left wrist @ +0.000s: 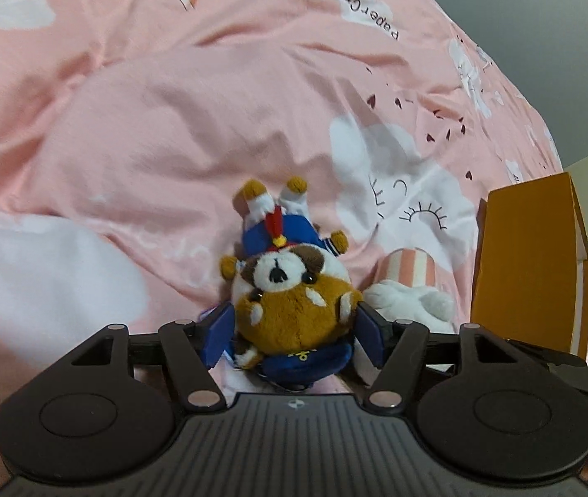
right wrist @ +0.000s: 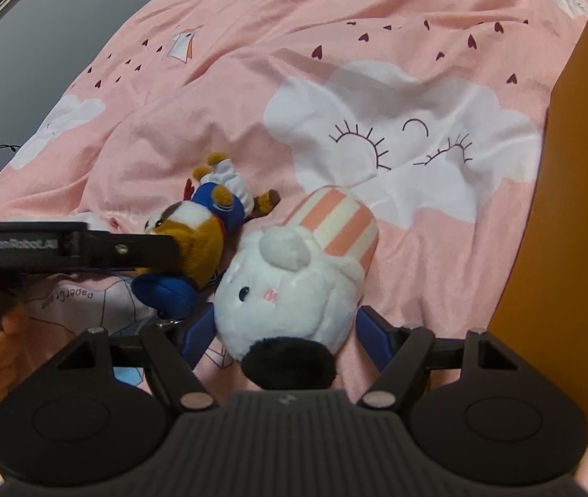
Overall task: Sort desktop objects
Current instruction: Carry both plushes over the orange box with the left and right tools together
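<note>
1. A brown-and-white plush dog (left wrist: 290,290) in a blue sailor suit with a red tassel is being seen lying on its back, feet pointing away, blue hat nearest the camera.
2. A white plush sheep (right wrist: 290,298) with a pink-striped body and dark muzzle is lying just beside it.

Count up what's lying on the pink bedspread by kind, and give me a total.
Plush toys: 2, the brown dog plush in blue sailor clothes and the white plush in pink stripes
Orange boxes: 1, the orange box
Total: 3
</note>
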Available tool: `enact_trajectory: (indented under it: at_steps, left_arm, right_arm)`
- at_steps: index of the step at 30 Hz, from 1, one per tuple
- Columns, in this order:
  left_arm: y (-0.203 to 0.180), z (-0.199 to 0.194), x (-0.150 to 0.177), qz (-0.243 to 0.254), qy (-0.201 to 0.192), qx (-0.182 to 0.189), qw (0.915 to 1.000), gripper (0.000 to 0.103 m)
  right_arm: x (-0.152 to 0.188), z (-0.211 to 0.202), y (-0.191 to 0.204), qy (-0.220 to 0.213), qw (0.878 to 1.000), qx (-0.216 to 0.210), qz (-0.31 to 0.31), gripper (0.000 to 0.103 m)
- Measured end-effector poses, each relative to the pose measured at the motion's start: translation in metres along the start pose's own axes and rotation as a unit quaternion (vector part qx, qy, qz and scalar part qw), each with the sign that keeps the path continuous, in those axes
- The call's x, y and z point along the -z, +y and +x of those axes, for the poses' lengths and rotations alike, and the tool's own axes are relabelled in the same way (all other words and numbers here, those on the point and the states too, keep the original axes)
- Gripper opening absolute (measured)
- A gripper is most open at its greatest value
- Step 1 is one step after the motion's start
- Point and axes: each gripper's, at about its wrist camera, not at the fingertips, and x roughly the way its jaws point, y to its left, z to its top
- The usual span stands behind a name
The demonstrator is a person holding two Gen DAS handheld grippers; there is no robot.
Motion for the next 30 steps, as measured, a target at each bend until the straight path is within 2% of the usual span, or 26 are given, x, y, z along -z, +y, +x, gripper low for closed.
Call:
enact_trajectory:
  at_steps: [4,9,19,24,30]
  left_arm:
    - [-0.009,0.007,0.003,0.015,-0.006,-0.028,0.9995,0.073]
    - [-0.01,0.007,0.008,0.019,-0.017,-0.037,0.999,0.065]
    - [-0.037,-0.025,0.023,0.077,-0.094,-0.077,0.9896,0.06]
    - [-0.056,-0.053,0.026,0.089,-0.132,-0.059,0.9855,0.06]
    - [-0.098,-0.083,0.028,0.123,-0.175,-0.019,0.9767,0.06]
  right_arm:
    - [0.001,0.002,0.004,0.003,1.0,-0.001,-0.011,0.07]
    - [0.004,0.001,0.008,-0.006,0.999,0.003,-0.032,0.064]
    - [0.009,-0.042,0.027,-0.068,0.99,0.026,-0.122,0.061]
    - [0.009,-0.076,0.028,-0.105,0.984,0.018,-0.14,0.061]
    - [0.012,-0.128,0.023,-0.162,0.975,0.028,-0.152,0.061]
